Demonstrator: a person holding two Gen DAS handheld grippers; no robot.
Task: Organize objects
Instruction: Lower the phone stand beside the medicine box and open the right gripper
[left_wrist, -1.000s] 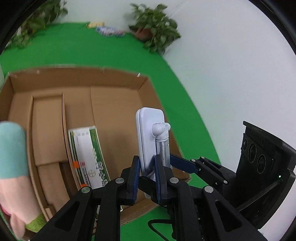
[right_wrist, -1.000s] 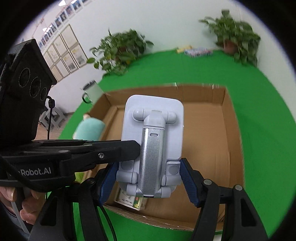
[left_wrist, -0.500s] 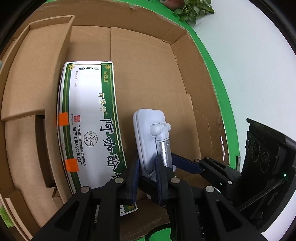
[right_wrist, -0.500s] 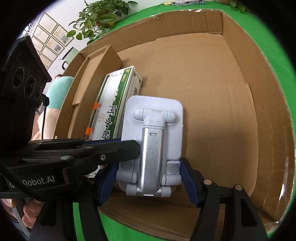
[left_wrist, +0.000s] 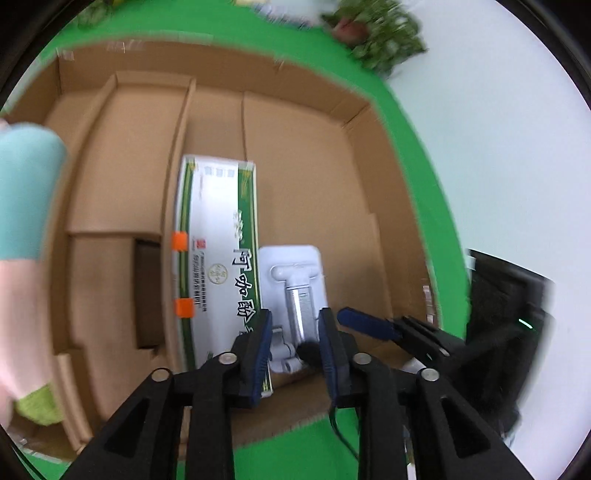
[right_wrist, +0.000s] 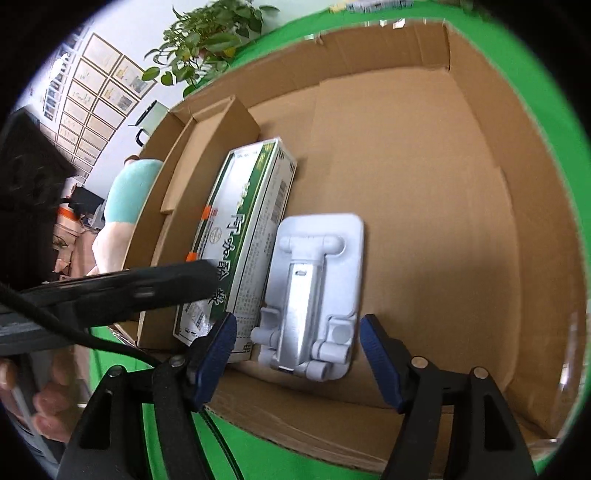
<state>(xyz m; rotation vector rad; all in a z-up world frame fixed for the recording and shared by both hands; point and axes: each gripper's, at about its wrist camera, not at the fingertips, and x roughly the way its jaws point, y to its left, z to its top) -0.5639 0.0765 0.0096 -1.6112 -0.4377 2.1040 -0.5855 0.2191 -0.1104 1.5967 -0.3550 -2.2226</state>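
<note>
Plastic and brushed metal, the white phone stand is lying flat on the cardboard box floor at lower centre, long axis running away from both tongs, beside the glossy green-and-white carton. Right tongs are standing apart, pads clear of it; left tongs have just been opening, straddling its near end.

The green-and-white carton ahead and left of the right gripper carried large black Chinese characters along its top face, of which 阿 was legible. A small red seal-like mark and a round green emblem stood near the orange tabs; both were too small to read. A barcode sat on its side panel. Fine print remained illegible.
</note>
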